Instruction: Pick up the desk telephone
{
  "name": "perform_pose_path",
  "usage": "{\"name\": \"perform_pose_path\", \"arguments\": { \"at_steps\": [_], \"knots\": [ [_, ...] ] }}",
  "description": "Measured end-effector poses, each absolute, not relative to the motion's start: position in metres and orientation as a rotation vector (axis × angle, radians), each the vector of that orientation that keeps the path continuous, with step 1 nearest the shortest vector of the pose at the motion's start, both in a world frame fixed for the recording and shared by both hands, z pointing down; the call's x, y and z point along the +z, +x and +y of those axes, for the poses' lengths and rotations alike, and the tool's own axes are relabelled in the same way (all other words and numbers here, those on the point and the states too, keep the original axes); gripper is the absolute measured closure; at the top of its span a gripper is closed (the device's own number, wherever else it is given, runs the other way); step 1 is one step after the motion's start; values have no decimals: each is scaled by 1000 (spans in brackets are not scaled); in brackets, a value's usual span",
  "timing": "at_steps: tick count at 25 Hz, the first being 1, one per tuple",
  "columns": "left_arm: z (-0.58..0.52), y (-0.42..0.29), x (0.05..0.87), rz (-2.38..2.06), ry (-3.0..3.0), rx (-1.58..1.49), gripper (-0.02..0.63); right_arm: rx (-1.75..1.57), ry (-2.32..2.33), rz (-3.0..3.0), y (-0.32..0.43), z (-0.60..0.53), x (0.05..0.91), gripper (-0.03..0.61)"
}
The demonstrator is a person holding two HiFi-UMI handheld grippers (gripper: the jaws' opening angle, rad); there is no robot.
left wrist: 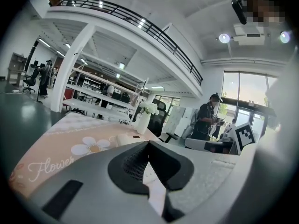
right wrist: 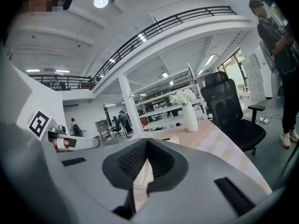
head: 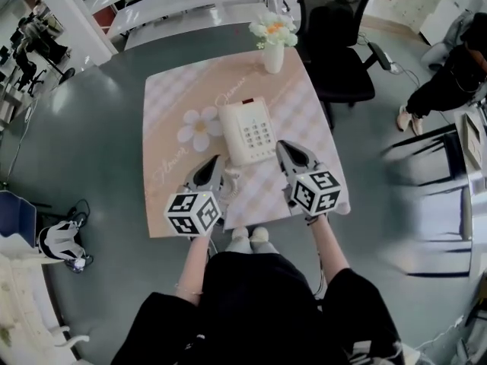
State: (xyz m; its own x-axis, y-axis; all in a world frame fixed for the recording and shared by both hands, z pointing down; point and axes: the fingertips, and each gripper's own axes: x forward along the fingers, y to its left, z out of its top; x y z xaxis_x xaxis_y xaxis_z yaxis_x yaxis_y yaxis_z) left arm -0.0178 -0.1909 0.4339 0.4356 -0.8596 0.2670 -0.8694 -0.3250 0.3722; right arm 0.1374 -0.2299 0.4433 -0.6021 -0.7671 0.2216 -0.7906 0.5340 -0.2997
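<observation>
At the middle of the worktop (head: 169, 105), the desk telephone (head: 247, 131) lies with its near end between the left gripper (head: 214, 162) and right gripper (head: 284, 147), both with jaws pressed together, empty. Unless the 2 open first, they would likely shove it toward the vase (head: 273, 55) at the far edge

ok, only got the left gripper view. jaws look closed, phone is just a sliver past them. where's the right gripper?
Observer: Head view puts the right gripper at the desk telephone's near right corner. I cannot tell if it touches.
Operator: its jaws?
Observer: Together in the right gripper view, nothing between them.
Operator: and mine from above?
Observer: The left gripper sits off the near left corner, so the two flank the phone.
</observation>
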Motion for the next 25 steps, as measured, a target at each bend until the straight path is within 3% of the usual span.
{"name": "perform_pose_path", "arguments": {
  "at_steps": [14,18,25],
  "knots": [
    [-253,-14,494,-1343,2037,31,611,779,1305,-2609,134,-313,503,586],
    [-274,-18,507,-1316,1983,14,559,816,1282,-2571,130,-333,520,572],
    [-297,-17,532,-1245,1899,-5,441,1061,1269,-2523,129,-360,543,476]
  ]
}}
